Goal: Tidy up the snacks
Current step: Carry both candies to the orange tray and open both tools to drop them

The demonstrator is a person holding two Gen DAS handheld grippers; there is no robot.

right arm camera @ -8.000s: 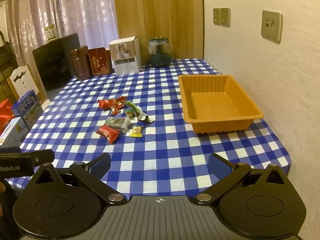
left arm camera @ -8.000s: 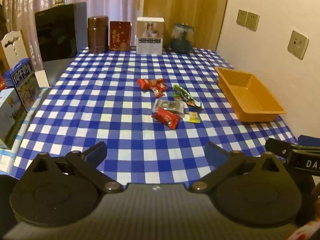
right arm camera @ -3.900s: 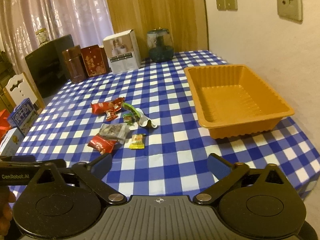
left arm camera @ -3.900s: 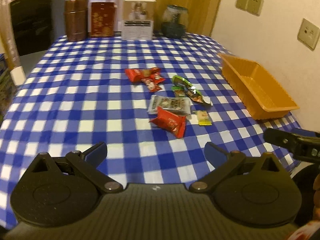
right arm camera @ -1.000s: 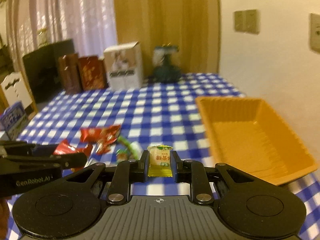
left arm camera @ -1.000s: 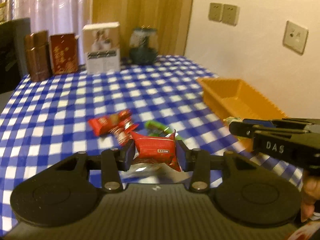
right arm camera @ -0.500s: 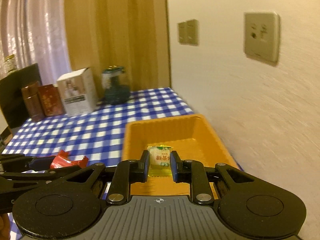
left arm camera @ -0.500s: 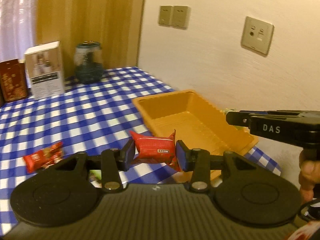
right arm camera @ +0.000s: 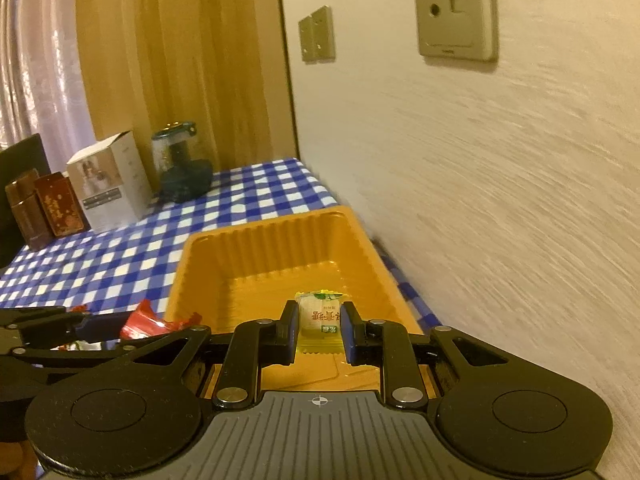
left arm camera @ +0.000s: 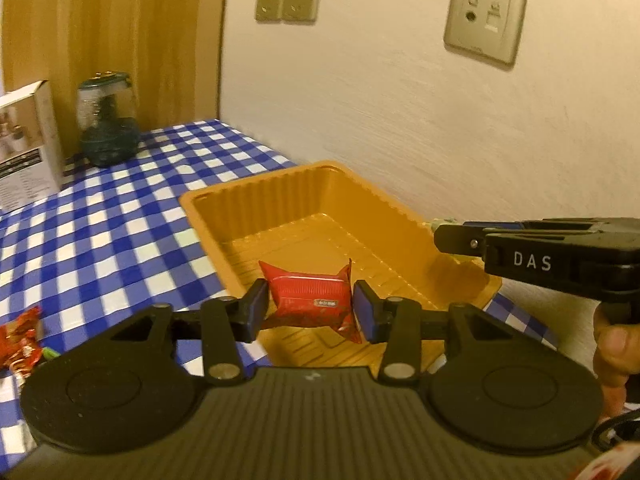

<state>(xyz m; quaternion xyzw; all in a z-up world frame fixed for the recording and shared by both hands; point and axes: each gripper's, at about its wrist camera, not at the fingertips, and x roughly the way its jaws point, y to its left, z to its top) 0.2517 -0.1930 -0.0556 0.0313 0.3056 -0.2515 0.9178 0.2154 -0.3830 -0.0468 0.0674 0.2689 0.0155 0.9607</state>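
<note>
The red snack packet [left arm camera: 310,298] is lying with its long axis crosswise between the blue pads [left arm camera: 256,310] of the left gripper [left arm camera: 308,310], its crimped ends pointing at the two pads and its flat printed face turned toward the camera; it is hanging above the near part of the orange tray [left arm camera: 248,196]. The left jaws are opening with the packet between them, its ends touching or very nearly touching the pads. The small yellow candy [right arm camera: 320,316] is standing upright, long axis vertical, its printed label facing the camera, and the right gripper [right arm camera: 319,334] is pinching it by its sides over the near end of the tray. The tray is sitting on the blue checked tablecloth [left arm camera: 120,216] just beside the wall [left arm camera: 400,100], with more red wrappers [left arm camera: 22,334] lying on the cloth to the left.
</note>
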